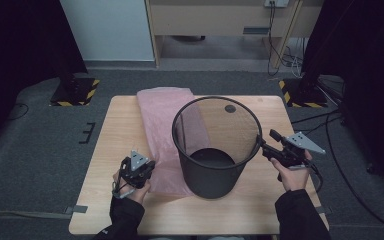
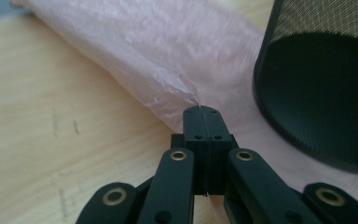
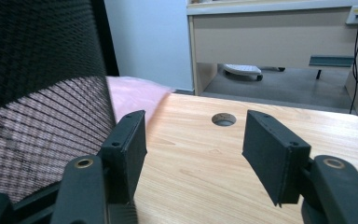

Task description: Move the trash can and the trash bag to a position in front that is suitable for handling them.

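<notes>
Work in hand: lining mesh bin with pink bag — early stage.

Left gripper [image 2: 200, 109] pinched tight on near edge of pink plastic bag [image 1: 162, 130], film caught between pads and puckered at tips. Bag lies flat on table [image 1: 105, 210], stretching away on bin's left, part under or behind it — nothing of it inside yet.

Right gripper [image 1: 264, 142] at rim of black mesh bin [image 1: 215, 147], jaws apart, gripping nothing — one pad just beside mesh wall, other over bare wood.

Left to do, by my reading: lift bag, open mouth, feed into bin, fold over rim.
</notes>
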Demonstrator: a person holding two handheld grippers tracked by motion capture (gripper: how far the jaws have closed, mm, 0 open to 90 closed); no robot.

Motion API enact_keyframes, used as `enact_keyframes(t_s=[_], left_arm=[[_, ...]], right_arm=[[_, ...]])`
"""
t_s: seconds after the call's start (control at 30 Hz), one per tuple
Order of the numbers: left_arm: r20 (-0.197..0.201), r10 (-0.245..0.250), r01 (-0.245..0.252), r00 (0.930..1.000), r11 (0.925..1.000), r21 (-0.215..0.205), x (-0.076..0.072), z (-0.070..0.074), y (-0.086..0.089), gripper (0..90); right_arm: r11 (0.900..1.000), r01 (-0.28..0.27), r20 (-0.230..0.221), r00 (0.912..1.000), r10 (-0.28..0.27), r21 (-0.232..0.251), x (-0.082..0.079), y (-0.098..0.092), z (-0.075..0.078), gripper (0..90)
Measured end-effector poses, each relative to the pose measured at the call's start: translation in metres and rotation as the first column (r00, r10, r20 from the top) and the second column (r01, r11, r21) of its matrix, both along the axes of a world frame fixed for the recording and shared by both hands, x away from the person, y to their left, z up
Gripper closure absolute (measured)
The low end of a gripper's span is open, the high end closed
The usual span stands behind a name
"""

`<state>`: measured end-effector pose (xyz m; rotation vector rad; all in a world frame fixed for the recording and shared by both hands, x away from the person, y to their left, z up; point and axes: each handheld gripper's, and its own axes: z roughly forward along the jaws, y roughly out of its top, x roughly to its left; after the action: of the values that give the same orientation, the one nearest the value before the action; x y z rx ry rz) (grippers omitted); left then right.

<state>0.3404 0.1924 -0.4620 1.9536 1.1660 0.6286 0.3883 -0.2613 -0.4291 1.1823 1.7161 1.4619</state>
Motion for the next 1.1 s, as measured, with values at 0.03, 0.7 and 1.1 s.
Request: enact_keyframes(t_s=[0.03,0.7,1.1], left_arm=[[0.016,-0.004,0.004,0.9999,0.9999,0.01,-0.002,0.004,0.002,90.0],[0.061,0.121,-0.119,0.9908,0.9923,-0.034,-0.023,0.026,0.08,90.0],[0.018,0.207,-0.207,0.9781,0.9777,-0.038,-0.023,0.005,0.096,68.9]], right_arm=[[1.0,0.0,0.0,1.0,0.0,0.0,0.0,0.0,0.0,39.0],[0.999,-0.002,-0.022,0.9998,0.001,-0.043,0.002,0.002,-0.011,39.3],[0.999,-0.007,-0.013,0.9999,0.006,-0.037,0.002,0.006,-0.012,39.3]])
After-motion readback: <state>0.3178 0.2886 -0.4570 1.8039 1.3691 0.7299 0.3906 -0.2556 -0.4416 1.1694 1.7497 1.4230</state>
